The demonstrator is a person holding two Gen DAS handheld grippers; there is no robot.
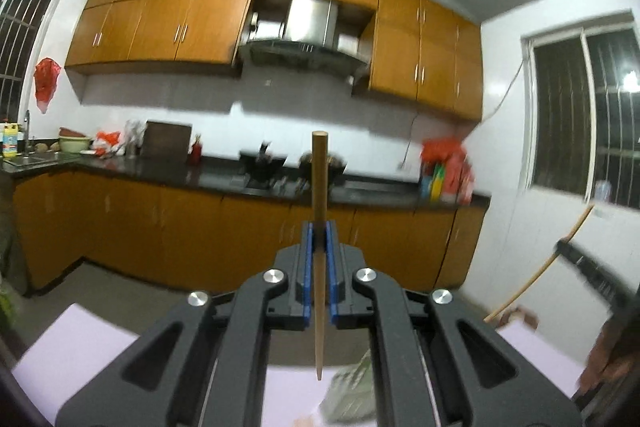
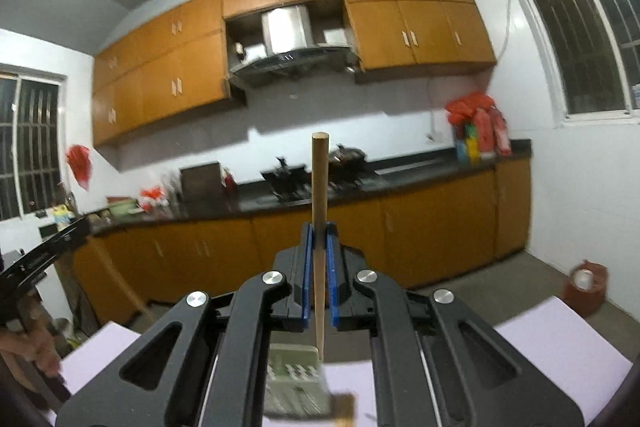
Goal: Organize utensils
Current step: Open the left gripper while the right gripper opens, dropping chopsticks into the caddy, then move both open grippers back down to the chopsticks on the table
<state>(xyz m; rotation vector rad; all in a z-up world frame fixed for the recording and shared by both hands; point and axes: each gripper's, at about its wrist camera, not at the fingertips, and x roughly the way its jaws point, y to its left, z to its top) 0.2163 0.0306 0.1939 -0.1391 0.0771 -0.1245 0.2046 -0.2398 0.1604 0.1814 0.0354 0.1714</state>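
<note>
Beyond both claws stands a kitchen: orange-brown cabinets [image 1: 168, 27] above and below, a steel hood [image 1: 308, 39] between the upper ones, and a long dark counter [image 1: 224, 179] carrying pots, a board and red bags. Barred windows [image 1: 584, 115] sit to either side.

Below the claws lies a pale lilac sheet [image 1: 76, 343]. On it, under the fingers, rests a grey-green slotted tray [image 2: 296, 383], blurred in both views.

The left claw [image 1: 319, 247] is clenched on a chopstick [image 1: 320, 179]. The stick is plain light wood, round, thick and blunt at the top, tapering to a fine tip. It stands nearly upright between the blue pads [image 1: 306, 267], its thick end rising well above the fingertips, its tip hanging below the claw over the sheet, just beside the tray.

The right claw [image 2: 319, 247] is likewise clenched on a second chopstick [image 2: 320, 183] of the same look, upright between its pads, thick end up, with the tip ending just above the tray's far edge.

From the left wrist, the right claw shows at far right with its stick slanting; from the right wrist, the left claw and the hand [image 2: 38, 347] holding it show at far left.
</note>
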